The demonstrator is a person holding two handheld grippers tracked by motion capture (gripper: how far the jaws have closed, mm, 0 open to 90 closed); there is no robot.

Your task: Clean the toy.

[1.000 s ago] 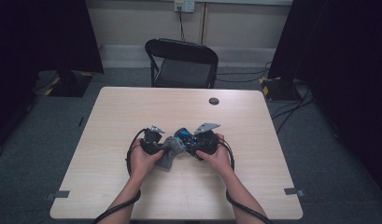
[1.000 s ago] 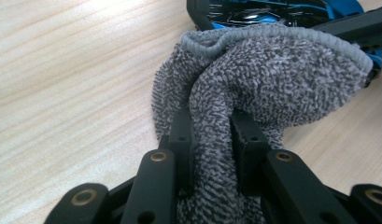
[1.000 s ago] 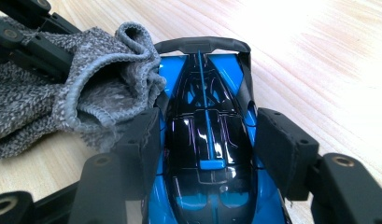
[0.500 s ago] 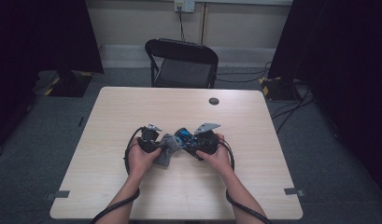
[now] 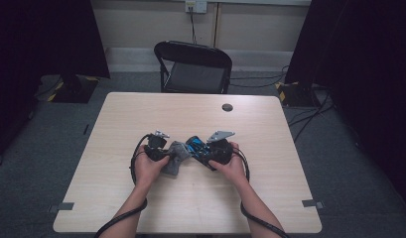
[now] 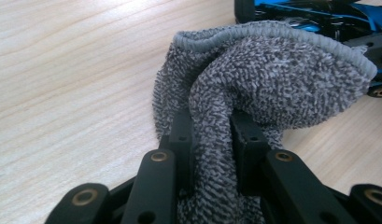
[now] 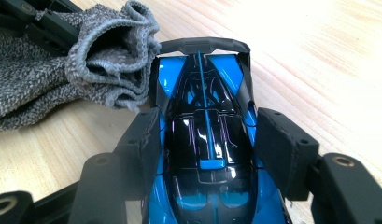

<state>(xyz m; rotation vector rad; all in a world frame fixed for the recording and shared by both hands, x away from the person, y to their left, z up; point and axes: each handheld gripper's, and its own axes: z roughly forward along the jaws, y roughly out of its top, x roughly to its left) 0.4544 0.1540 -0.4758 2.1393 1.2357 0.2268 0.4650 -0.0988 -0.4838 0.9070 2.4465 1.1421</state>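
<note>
A blue and black toy car (image 7: 205,93) lies on the wooden table (image 5: 141,114), near its middle. My right gripper (image 7: 209,135) is shut on the car's body, one pad on each side. A grey knitted cloth (image 6: 272,79) is bunched against the car's rear wing. My left gripper (image 6: 212,130) is shut on a fold of that cloth. From above, the cloth (image 5: 174,158) and the car (image 5: 195,145) sit between the left gripper (image 5: 166,151) and the right gripper (image 5: 203,148), each held in one of the person's hands. The left gripper's jaws also show at the upper left of the right gripper view.
A small dark round disc (image 5: 227,107) lies at the far right of the table. A black folding chair (image 5: 193,67) stands behind the far edge. Cables trail from both grippers along the forearms. Bare table surface lies all around the hands.
The left gripper with the cloth has shifted slightly to the left. The right gripper and the car have stayed put.
</note>
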